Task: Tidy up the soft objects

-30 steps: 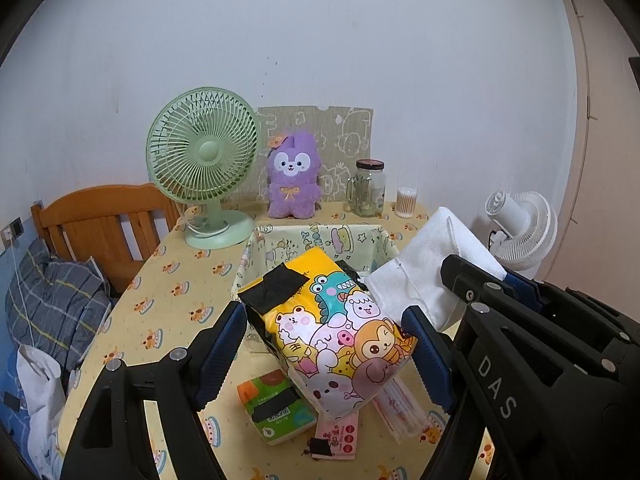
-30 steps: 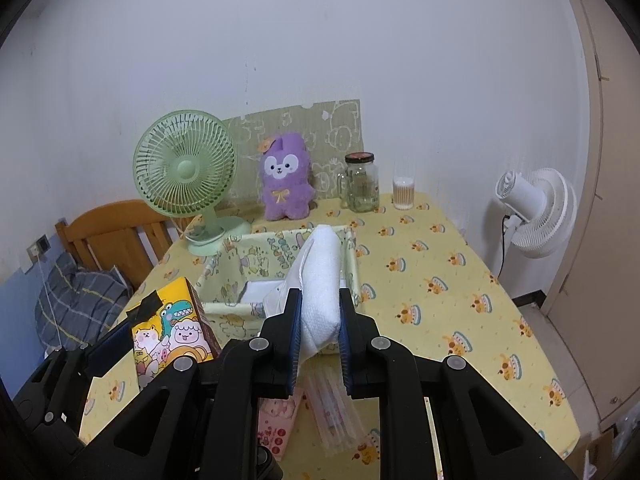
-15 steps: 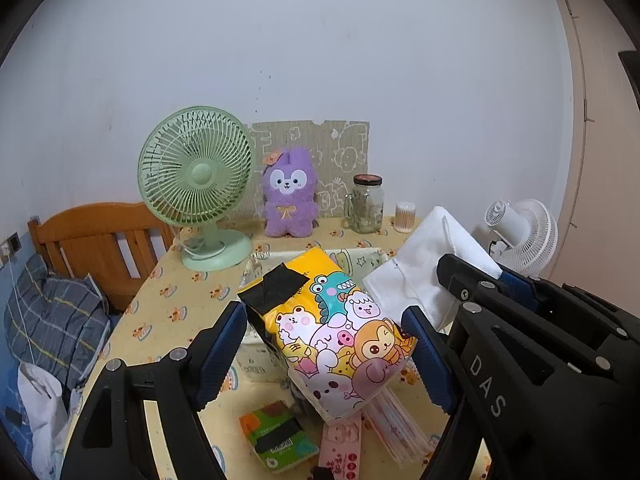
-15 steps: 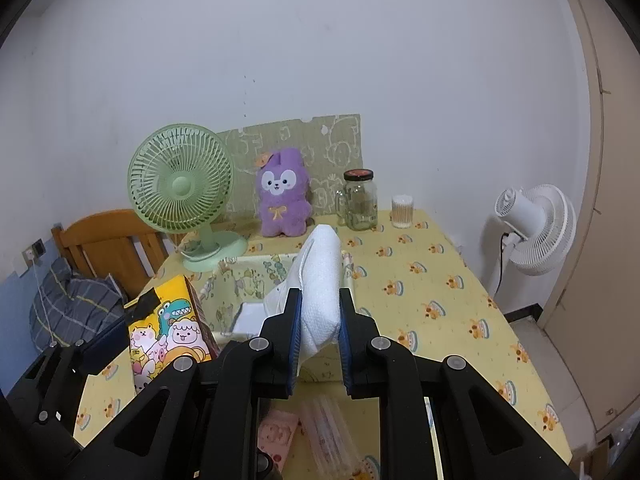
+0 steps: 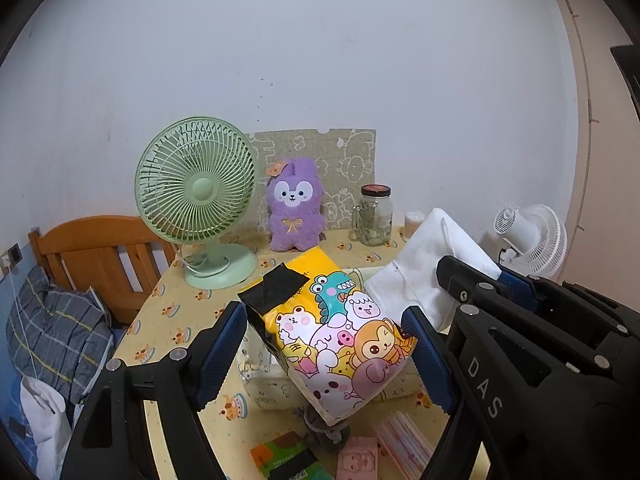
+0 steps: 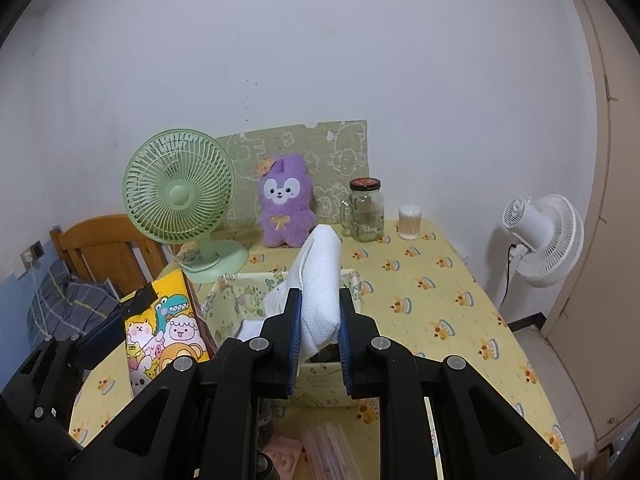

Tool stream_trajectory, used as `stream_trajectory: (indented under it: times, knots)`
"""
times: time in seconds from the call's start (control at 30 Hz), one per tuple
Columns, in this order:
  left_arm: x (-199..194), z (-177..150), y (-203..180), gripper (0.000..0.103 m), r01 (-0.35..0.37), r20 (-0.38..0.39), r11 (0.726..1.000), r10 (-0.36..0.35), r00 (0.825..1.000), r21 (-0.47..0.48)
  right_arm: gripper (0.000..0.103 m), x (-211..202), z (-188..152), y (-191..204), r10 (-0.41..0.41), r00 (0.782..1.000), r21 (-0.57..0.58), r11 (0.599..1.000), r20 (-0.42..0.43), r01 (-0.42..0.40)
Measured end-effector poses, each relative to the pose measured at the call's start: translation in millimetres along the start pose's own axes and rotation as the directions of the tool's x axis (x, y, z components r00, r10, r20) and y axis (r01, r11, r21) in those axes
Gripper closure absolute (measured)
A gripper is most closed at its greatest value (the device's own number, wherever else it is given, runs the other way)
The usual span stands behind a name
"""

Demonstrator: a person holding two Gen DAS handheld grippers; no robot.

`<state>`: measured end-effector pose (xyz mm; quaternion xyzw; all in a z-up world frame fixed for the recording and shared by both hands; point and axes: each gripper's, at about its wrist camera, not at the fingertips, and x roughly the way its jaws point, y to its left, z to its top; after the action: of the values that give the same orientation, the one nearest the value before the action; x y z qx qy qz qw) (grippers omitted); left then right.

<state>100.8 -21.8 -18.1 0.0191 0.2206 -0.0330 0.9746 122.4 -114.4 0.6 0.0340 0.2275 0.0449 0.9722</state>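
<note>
The yellow cartoon-print pack sits pinched between the blue pads of the left tool, held tilted in the air above the near edge of the fabric storage bin. Just to its right, the white folded towel is clamped upright between the pads of the right tool, its top end rising over the bin's near wall. Both tools are therefore closed on a soft item, one each, and both items are off the desk and hang at the bin's front.

The step in hand looks like the carry-and-place: two soft things brought together to the bin. Something white already appears to lie inside the bin, though the towel hides most of the interior, so how much room is left cannot be told.

The next move probably calls for easing each item forward past the near wall, lowering it into the bin, then spreading the pads to let go. The two tools are close together, so going one at a time would likely avoid a knock. The pack is bulky and may need turning to fit.

Low in both views, small flat packets lie on the desk. At the back stand the purple plush, the green fan and a glass jar.
</note>
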Motion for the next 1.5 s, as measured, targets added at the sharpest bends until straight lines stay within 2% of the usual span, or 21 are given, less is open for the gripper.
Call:
stream_trajectory:
  times: [0.93,1.2,1.33,1.5]
  knots:
    - [69,13,20,0.021,0.05,-0.023,0.998,-0.05,0.998,-0.025,0.084,73,19,12,-0.017,1.0,-0.036,0.999,-0.024,0.016]
    - [98,8,21,0.02,0.072,-0.079,0.997,-0.074,0.994,-0.033,0.084,103,15,8,-0.015,0.997,-0.03,0.999,-0.072,0.012]
    - [111,3,24,0.015,0.082,-0.113,0.996,-0.086,0.99,-0.043,0.084,116,10,6,-0.008,0.995,-0.029,1.0,-0.102,0.005]
    - [120,-2,27,0.01,0.06,-0.145,0.997,-0.066,0.987,-0.045,0.084,127,5,6,0.005,0.992,-0.024,1.0,-0.128,-0.008]
